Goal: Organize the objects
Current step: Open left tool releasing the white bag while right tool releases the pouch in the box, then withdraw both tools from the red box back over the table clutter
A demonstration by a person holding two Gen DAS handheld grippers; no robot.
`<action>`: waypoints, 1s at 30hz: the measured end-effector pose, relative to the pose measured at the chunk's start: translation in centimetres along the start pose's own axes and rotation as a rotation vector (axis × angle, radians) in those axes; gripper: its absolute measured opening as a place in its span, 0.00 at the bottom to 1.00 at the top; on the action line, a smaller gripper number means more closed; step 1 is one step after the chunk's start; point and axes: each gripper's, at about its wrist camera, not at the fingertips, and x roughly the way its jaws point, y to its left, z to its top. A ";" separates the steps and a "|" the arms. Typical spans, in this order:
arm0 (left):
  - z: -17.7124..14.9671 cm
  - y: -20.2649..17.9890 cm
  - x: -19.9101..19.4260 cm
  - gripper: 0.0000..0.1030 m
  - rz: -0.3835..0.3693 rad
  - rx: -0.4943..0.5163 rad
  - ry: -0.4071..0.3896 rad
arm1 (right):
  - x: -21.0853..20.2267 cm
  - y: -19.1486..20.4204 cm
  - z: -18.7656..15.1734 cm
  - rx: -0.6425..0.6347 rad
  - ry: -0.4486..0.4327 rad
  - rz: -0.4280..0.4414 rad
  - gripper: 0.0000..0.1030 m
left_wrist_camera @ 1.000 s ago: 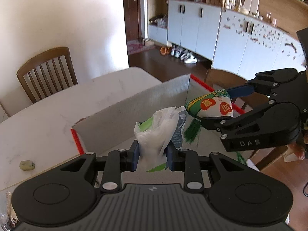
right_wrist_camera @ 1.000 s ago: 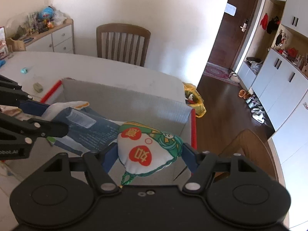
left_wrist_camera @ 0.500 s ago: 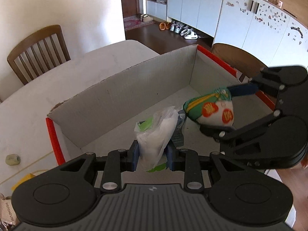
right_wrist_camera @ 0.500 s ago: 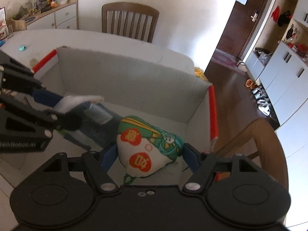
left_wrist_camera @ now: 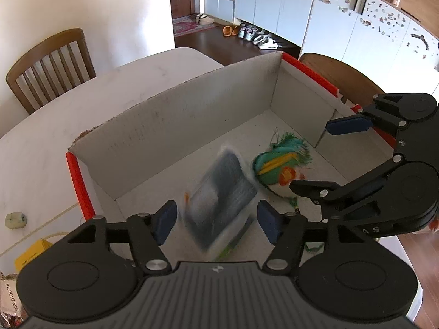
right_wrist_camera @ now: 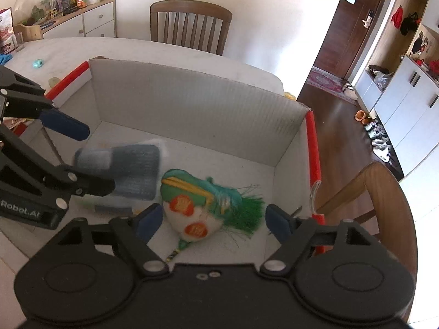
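Two things are seen inside the box (left_wrist_camera: 153, 137) on the counter (left_wrist_camera: 41, 148): a blurred grey-blue packet (left_wrist_camera: 222, 200) and a green pouch (right_wrist_camera: 203, 208) with orange roundels and a green tassel. The packet is smeared by motion in both views, so it cannot be told whether it is yet at rest on the box floor; it lies just beyond the left tongs (left_wrist_camera: 216, 220), in line with the gap, its long axis running from near to far and tilted a little to the right. The pouch lies just right of the packet, close beside it, directly ahead of the right tongs (right_wrist_camera: 210, 220), with its tassel fanned toward the right wall. Each thing is thus nearer the tongs that face it. The jaws of both tongs have just been opening and now stand wide; the blue pads of neither are pressed on anything, though packet and pouch are seen between them and below. Nothing is held. Both things are judged to be released into the box, and the coming move is likely a withdrawal upward, for which the near wall and the red-edged rims must be cleared.
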 end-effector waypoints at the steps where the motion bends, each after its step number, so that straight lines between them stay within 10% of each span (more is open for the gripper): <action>1: 0.0 -0.1 -0.1 0.63 0.000 0.003 -0.001 | -0.2 0.0 0.0 0.000 -0.001 0.001 0.80; 30: -4.4 2.9 -12.8 0.63 -0.048 -0.049 -0.257 | -12.9 3.3 0.8 0.176 -0.209 0.067 0.85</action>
